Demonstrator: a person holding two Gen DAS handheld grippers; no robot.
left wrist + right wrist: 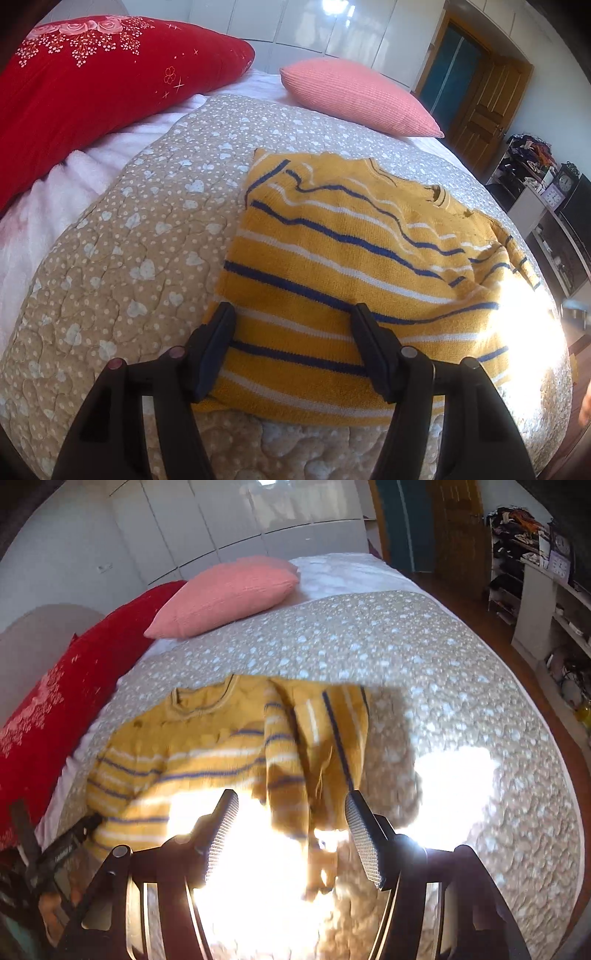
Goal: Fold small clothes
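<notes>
A small yellow sweater (pixel 332 273) with blue and white stripes lies on the quilted bedspread (pixel 122 258), its left side folded in straight. My left gripper (pixel 291 314) is open, its fingers hovering over the sweater's near left part, holding nothing. In the right wrist view the sweater (pixel 192 749) shows its neck at the far side and one sleeve (pixel 325 734) folded over its right part. My right gripper (pixel 291 801) is open and empty above the sweater's near right edge, where sun glare washes out the cloth.
A red flowered pillow (pixel 92 85) and a pink pillow (pixel 354 96) lie at the head of the bed. A white blanket (pixel 48 206) edges the quilt. Shelves with clutter (pixel 554 590) and a wooden door (pixel 487 110) stand beyond the bed's right side.
</notes>
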